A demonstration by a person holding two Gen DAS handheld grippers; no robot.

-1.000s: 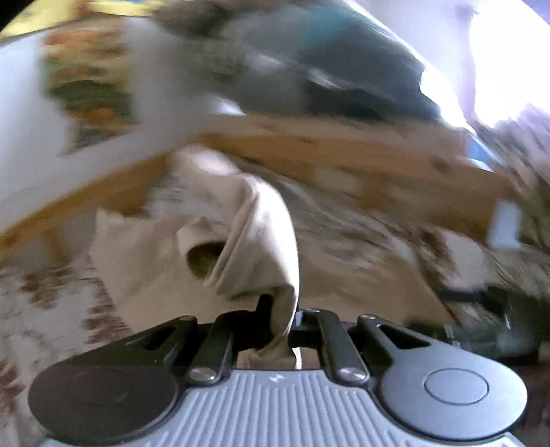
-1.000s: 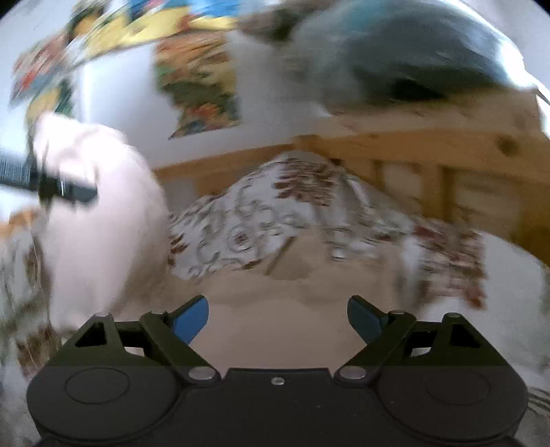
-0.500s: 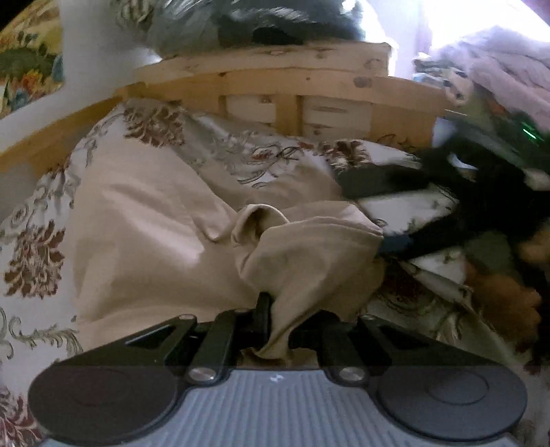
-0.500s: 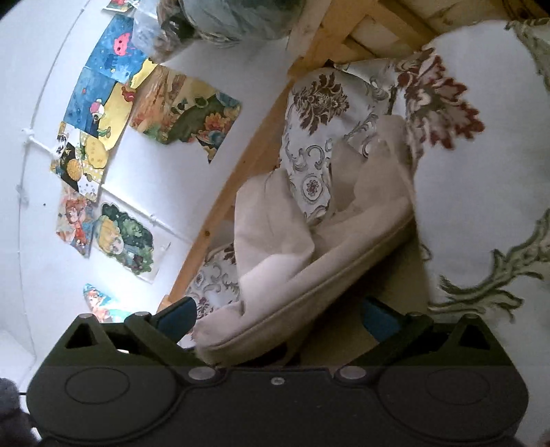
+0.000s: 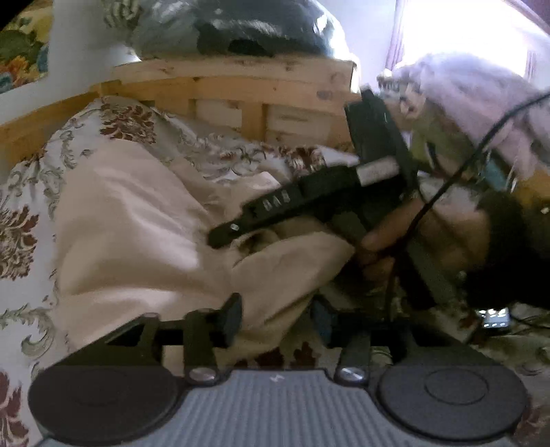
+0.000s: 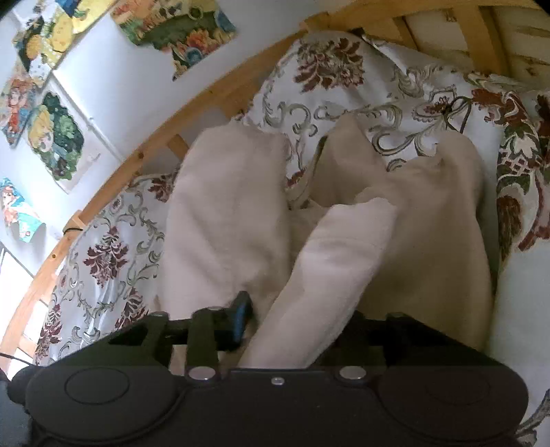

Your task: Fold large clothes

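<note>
A: The bedspread (image 6: 113, 247) is lying soft and satiny, white with maroon flowers and grey-green scrolls, inside a knotty pine bed frame (image 5: 240, 86). How many paper pictures are hanging on the white wall at far left?

B: I am counting at least six cut-out pictures (image 6: 55, 137), all bright and ragged-edged. On top of the headboard a dark, shiny bundle (image 5: 237, 31) is sitting, and a fuzzy lilac heap (image 5: 481, 99) is piling up at far right.

A: And the garment?

B: One beige garment (image 6: 223, 220), matte and thick, is lying crumpled in rounded folds across the middle of the bedspread.

A: What is the left gripper (image 5: 275, 318) doing?

B: It is pointing down at the near edge of the garment; its jaws are opening, a fold is lying between the two fingers, and the pads are not pressing it.

A: The right gripper (image 6: 292, 323)?

B: It is reaching in from the right with a hand (image 5: 381, 240) wrapped around its handle. Its jaws are closing around a long rolled fold; the right finger is hidden behind the cloth, so I cannot tell whether they are pinching it.
</note>
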